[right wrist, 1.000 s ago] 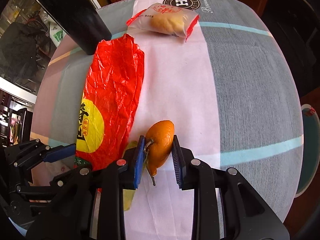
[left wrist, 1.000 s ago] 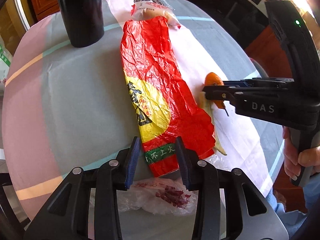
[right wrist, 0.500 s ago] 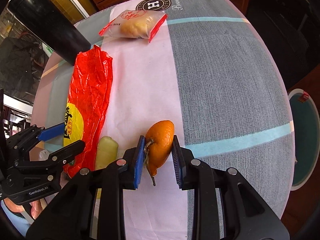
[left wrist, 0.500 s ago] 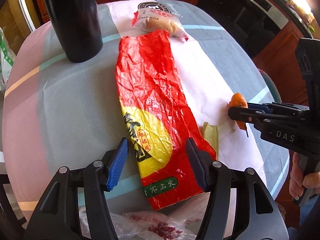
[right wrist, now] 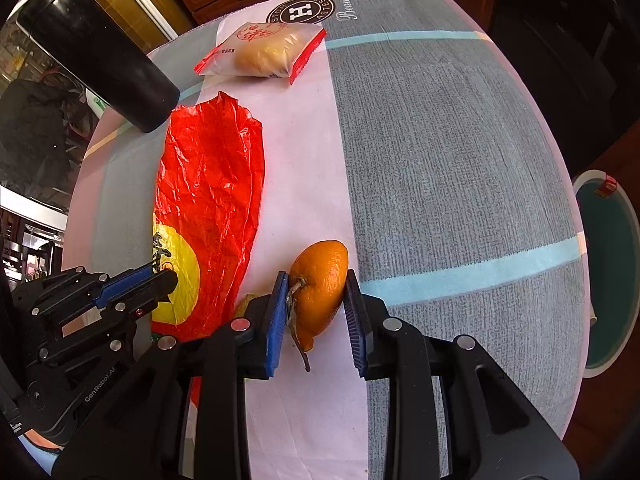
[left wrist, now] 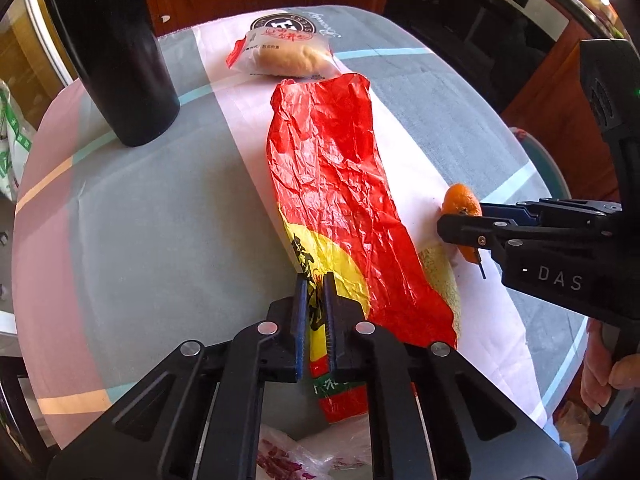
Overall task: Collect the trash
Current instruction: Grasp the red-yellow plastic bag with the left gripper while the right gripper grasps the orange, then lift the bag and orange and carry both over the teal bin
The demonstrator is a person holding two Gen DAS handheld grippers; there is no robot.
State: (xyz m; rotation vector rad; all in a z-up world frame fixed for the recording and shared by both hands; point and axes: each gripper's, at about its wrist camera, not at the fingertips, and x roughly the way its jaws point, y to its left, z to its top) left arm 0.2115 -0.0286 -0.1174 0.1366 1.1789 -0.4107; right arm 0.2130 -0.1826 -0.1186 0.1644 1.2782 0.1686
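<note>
With your left gripper (left wrist: 316,312) pinched tight on the near end of the crinkled red-and-yellow plastic bag (left wrist: 336,184) lying flat on the tablecloth and your right gripper (right wrist: 316,312) clamping the shrivelled orange peel (right wrist: 320,284), you likely next open the bag and drop the peel in.

You have strong daylight falling across the tablecloth (left wrist: 152,216), coming from the upper right of the left wrist view, where the corner burns out to white. The red wrapper (left wrist: 336,184) throws small glints off its creases, and the orange peel (right wrist: 320,280) looks saturated. The black cylinder (left wrist: 116,48) stays nearly featureless in its own darkness. Both views are sharp at the centre, bend hard toward the rim, and end in black corners. The room beyond the table sits dim.
</note>
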